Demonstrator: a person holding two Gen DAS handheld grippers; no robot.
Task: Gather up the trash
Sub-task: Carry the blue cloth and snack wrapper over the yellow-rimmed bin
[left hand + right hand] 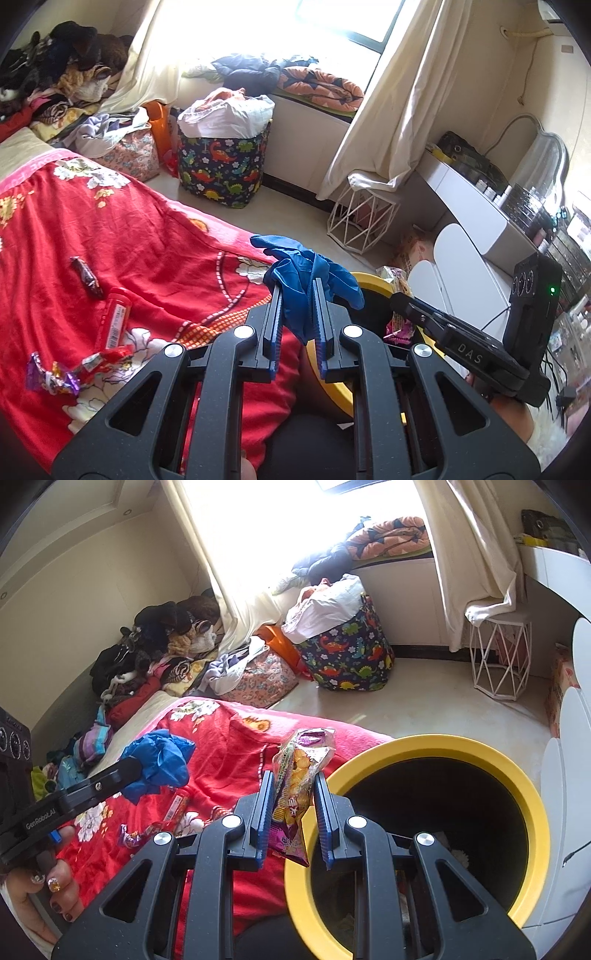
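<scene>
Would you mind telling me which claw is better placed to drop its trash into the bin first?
Right. The right claw holds the snack bag at the yellow bin's rim; the left claw, with the blue glove, looks farther back over the red blanket.

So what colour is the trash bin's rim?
Yellow, around a dark inside; the trash bin shows best in the right wrist view.

Wrappers (74, 369) on bed (147, 236), bin (517, 786) just right, basket (221, 166) behind.

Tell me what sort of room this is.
Most likely a lived-in bedroom: a bed under a red blanket, heaps of clothes by the wall, and a curtained window.
</scene>
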